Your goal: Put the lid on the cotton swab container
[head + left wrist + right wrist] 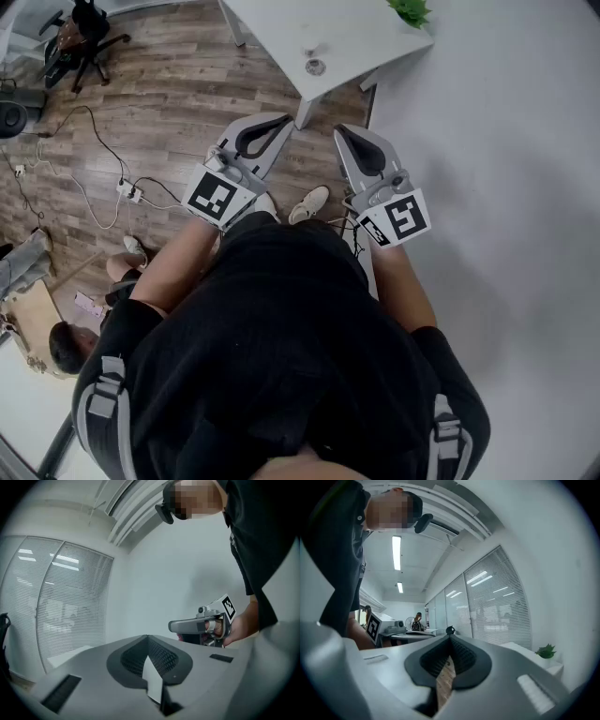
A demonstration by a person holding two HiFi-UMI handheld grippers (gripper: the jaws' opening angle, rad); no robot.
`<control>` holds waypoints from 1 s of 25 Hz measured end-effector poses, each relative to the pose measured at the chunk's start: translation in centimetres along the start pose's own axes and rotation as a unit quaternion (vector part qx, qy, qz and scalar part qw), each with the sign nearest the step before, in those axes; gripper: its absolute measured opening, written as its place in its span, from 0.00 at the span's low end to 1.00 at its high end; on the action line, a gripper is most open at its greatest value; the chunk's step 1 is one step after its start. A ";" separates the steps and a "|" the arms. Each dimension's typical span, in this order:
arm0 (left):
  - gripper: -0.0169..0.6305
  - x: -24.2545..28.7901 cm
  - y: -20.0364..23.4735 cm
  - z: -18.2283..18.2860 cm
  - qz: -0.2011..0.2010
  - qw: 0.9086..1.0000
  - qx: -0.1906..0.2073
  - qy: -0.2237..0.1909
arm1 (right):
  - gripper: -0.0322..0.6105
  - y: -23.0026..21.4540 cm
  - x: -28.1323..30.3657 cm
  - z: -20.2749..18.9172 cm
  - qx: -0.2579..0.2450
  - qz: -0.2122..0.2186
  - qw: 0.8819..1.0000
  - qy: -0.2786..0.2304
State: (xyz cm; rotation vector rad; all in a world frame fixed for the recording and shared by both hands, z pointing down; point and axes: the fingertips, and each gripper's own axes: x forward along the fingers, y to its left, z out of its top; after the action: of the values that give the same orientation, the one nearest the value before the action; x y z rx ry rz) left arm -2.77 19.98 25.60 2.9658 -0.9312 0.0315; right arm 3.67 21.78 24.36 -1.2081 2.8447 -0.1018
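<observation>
Near waist, forearms bent forward, left gripper [279,122] and right gripper [345,133] held level, side by side, jaws fully together, gripping nothing. Farther off, small round container [315,66] on white table [272,28]; long axis, lid unreadable.

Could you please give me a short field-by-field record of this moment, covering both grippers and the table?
left gripper: shut, empty, held level
right gripper: shut, empty, held level
white table: ahead, beyond both grippers
on table: small round object, too small to identify; green plant at the corner
task: lid placement not yet begun
</observation>
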 end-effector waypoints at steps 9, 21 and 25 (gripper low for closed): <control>0.04 -0.3 -0.5 -0.5 0.007 1.000 -0.004 0.003 | 0.07 -0.1 -0.4 -0.6 0.010 0.007 1.000 0.000; 0.05 0.0 -0.3 -0.7 0.014 1.000 0.003 0.009 | 0.08 -0.7 -0.7 -1.2 0.028 -0.001 1.000 0.000; 0.14 1.0 -0.2 -1.1 0.015 1.000 0.003 0.009 | 0.14 -1.9 -1.0 -1.5 0.027 -0.009 1.000 -0.001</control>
State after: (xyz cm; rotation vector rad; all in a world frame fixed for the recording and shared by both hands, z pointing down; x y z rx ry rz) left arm -1.82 19.60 26.72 2.9516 -0.9760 0.0615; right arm 5.67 21.25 26.01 -1.2237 2.8093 -0.1763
